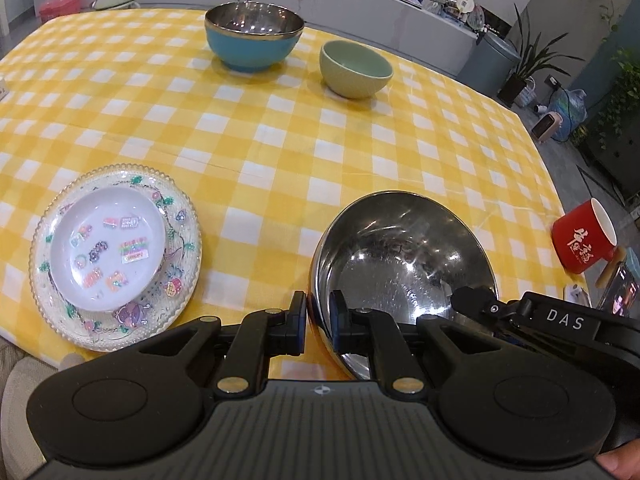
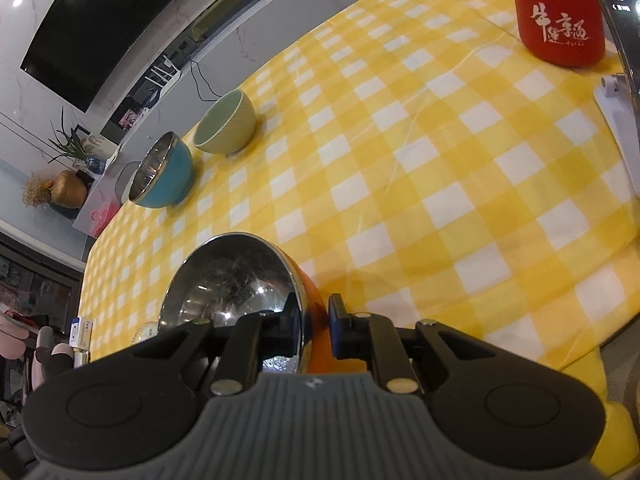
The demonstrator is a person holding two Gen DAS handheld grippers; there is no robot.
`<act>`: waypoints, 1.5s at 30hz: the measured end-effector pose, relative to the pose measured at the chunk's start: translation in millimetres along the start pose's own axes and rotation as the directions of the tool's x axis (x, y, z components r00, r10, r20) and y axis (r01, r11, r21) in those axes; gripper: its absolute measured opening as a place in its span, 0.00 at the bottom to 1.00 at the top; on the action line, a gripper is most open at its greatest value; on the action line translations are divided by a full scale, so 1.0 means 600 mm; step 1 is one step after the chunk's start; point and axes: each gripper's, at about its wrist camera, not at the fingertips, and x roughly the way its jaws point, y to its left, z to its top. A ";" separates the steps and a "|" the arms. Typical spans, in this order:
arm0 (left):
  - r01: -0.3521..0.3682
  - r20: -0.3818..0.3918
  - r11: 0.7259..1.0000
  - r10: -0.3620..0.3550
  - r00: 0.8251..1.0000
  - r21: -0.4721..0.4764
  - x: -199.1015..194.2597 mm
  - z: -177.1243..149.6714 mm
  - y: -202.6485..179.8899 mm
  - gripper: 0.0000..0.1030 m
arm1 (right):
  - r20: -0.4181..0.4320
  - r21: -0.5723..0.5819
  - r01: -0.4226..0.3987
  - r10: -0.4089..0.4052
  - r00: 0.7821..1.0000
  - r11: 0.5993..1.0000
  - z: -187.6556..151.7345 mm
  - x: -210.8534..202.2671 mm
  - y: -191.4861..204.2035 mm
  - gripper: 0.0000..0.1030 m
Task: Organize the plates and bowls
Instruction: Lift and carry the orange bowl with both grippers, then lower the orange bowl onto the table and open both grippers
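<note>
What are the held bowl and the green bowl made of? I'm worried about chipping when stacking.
Held bowl: likely stainless steel inside, given its mirror-like reflections, with an orange outer coat. Green bowl: probably glazed ceramic, given its thick rim and soft matte sheen, so it could chip.

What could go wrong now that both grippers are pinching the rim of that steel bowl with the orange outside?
The left gripper and right gripper each clamp only a thin edge of the steel bowl, so the slick rim could slip or the bowl tilt if the hands move unevenly. Swinging right, it might knock the red mug; swinging left, the stacked plates.
</note>
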 end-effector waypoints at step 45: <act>-0.010 0.163 1.000 0.013 0.987 -0.019 -0.040 0.109 0.064 0.40 | 0.313 -0.379 0.128 -0.003 0.950 0.917 -0.003 0.000 0.147 0.69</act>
